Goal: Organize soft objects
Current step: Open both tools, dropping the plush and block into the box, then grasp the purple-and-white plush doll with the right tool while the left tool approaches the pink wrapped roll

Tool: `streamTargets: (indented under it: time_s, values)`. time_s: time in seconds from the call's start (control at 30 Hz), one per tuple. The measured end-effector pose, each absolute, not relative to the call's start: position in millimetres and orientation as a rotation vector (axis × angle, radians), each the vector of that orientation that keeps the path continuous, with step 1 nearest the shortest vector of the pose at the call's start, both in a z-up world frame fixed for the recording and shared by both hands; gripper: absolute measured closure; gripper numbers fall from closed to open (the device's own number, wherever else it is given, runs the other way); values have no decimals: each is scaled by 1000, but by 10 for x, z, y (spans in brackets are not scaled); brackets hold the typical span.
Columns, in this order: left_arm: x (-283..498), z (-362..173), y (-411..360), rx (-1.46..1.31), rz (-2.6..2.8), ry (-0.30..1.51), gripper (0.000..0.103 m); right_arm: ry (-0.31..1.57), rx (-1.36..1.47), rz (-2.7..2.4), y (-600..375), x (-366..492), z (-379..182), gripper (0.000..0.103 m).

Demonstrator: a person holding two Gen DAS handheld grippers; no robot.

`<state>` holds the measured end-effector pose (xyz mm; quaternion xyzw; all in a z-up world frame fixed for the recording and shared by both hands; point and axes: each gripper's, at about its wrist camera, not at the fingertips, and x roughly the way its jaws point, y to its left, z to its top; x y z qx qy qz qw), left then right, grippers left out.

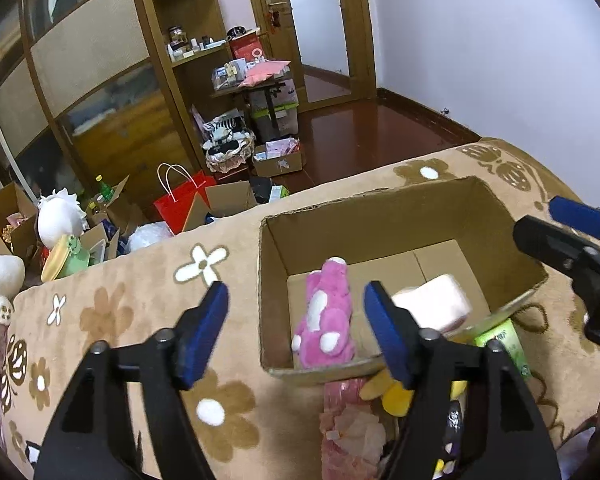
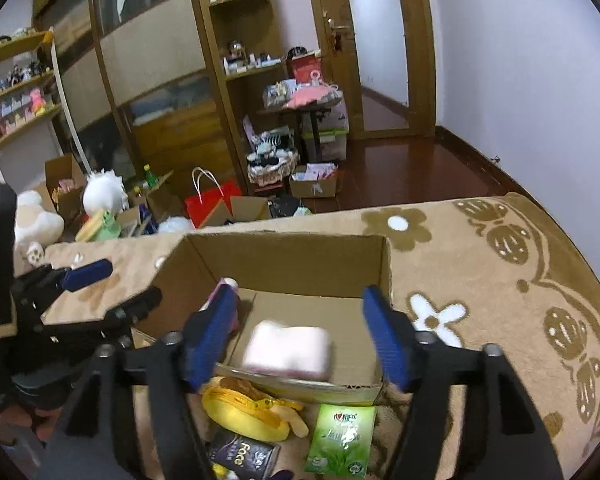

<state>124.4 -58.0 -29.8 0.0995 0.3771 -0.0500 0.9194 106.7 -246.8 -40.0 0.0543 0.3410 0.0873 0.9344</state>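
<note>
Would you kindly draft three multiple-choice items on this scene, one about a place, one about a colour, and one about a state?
1. Where is the pink plush toy?
A. Inside the cardboard box
B. On the wooden floor
C. Held in the left gripper

2. What colour is the packet lying on the blanket in front of the box?
A. Red
B. Green
C. Blue

3. How does the right gripper stand?
A. Shut on the pale pink cushion
B. Shut on nothing
C. Open, holding nothing

Answers:
1. A, since the toy lies on the box bottom against its left wall.
2. B, since the right wrist view shows a green wrapper with a leaf print.
3. C, since its blue pads stand wide apart and the cushion lies in the box, clear of them.
</note>
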Motion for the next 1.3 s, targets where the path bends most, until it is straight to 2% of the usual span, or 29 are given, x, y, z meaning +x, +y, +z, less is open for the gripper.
streamTargets:
  time_s: [0.03, 0.17, 0.3, 0.4, 0.7, 1.3]
  values:
    - [1208, -278, -565, 205, -102, 773, 26, 692, 115, 178, -2470, 1043, -376, 15]
    - [1059, -204, -548, 212, -94, 771, 12, 659, 121, 169, -2487, 891, -275, 0]
    - [920, -168, -516, 211, -102, 783, 6, 645, 125, 169, -2486, 752, -219, 0]
    - [827, -153, -495, 209, -99, 800, 5, 657, 128, 171, -2480, 638, -227, 0]
    - [611, -151, -383, 202, -78, 869, 4, 732, 113, 143, -2433, 350, -355, 0]
    - [674, -640, -344, 182, -55, 1089, 4, 973, 154, 64, -2452, 289, -888, 0]
